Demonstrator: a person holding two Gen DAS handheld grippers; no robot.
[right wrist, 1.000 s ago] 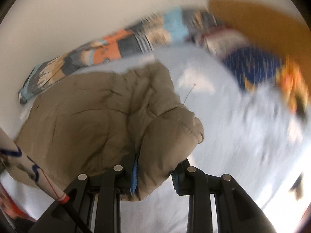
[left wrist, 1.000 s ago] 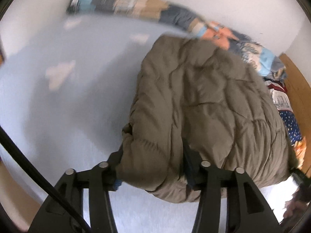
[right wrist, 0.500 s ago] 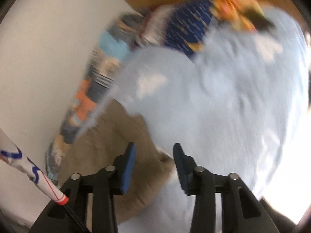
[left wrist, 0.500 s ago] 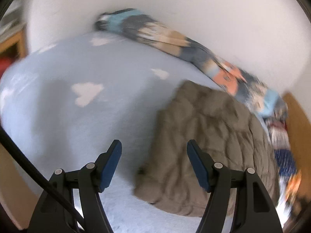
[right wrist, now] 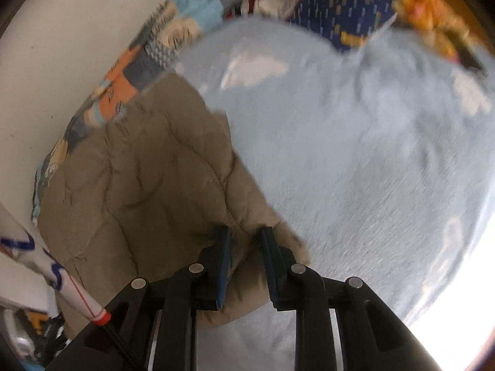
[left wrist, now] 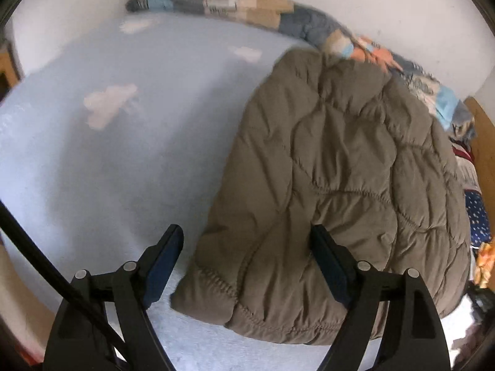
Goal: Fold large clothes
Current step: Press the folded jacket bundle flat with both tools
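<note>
Left gripper is spread wide, jaws have just been opening, and nothing's pinched. The near corner of the jacket sits in the gap, but the pads aren't pressing on it. Right gripper is the opposite: jaws have just been closing and they're now nipped on a bit of the jacket's near corner, fabric bunched between the pads.

The jacket itself is a puffy brown quilted lump, already doubled over, lying on the light blue sheet with its far edge up against the patchwork blanket along the wall.

What I'd worry about: that right grip looks like a small pinch of slippery padded shell. Pull on it and it could slide out, or only the top layer comes up and the fold peels open. With the left side free, any tug from the right would probably swing the whole bundle round instead of folding it. Puffy filling also likes to spring back, so the fold may just pop open.
</note>
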